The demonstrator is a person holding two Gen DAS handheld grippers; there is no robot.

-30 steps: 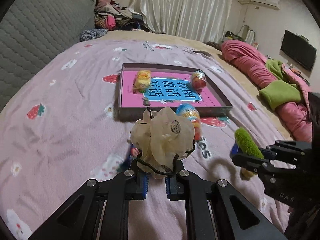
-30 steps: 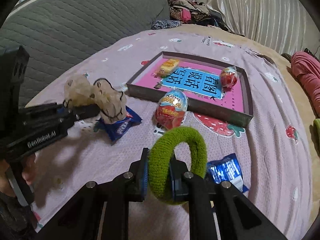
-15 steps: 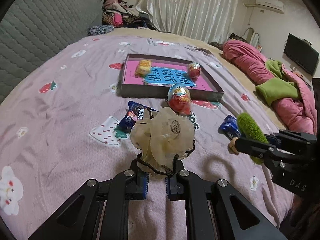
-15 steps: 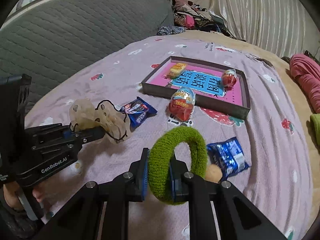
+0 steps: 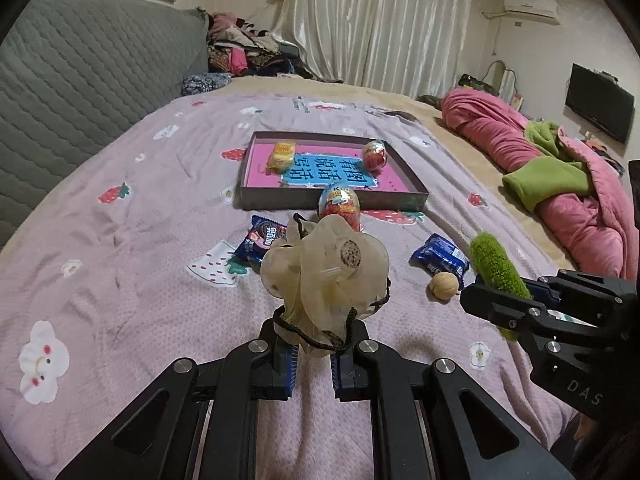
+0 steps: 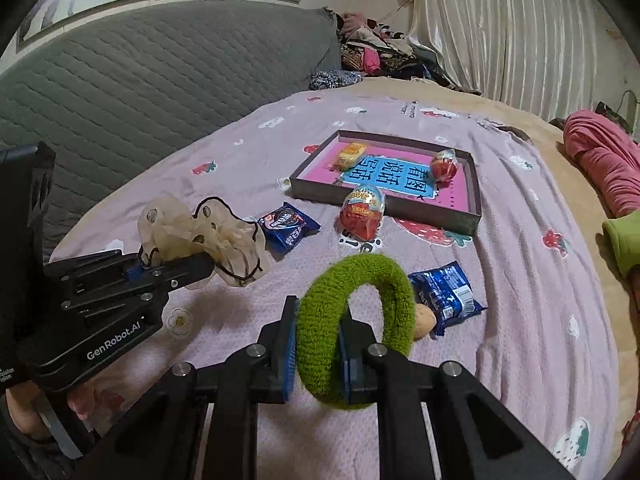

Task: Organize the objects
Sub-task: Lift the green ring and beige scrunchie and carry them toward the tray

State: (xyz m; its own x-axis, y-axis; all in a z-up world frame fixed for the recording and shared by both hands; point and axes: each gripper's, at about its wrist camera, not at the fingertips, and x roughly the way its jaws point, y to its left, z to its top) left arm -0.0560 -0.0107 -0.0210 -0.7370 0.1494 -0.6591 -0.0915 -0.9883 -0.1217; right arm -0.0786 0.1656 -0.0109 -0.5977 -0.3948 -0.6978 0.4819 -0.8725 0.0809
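Both grippers have pulled back and risen from the bed over the last second: the shallow grey box with the pink floor (image 5: 332, 200), which earlier filled the middle of the left wrist view, now sits smaller in the upper centre, and more of the lilac strawberry-print bedspread (image 5: 120, 272) shows beneath. That reads as both picks being finished, with the carry toward a drop place likely the step in hand. The left gripper (image 5: 312, 356) has its fingers pinching the base of the sheer beige scrunchie with black cord trim (image 5: 326, 276), which stands up in the lower centre of its own view. The right gripper (image 6: 318, 356) has its fingers pressed onto one side of the fuzzy green loop hair tie (image 6: 360, 316), the rest of the loop rising above them in the lower middle of that view. Left on the bedspread, between the grippers and the box, are a foil-wrapped red and blue toy egg (image 6: 363, 214) just beside the box's near wall, a dark blue biscuit packet (image 6: 289, 229), a second blue snack packet (image 6: 446, 294) and a small tan walnut-like ball (image 5: 443, 286) touching it. Inside the box lie a yellow wrapped snack (image 5: 282, 154) and a second foil egg (image 5: 374, 155).
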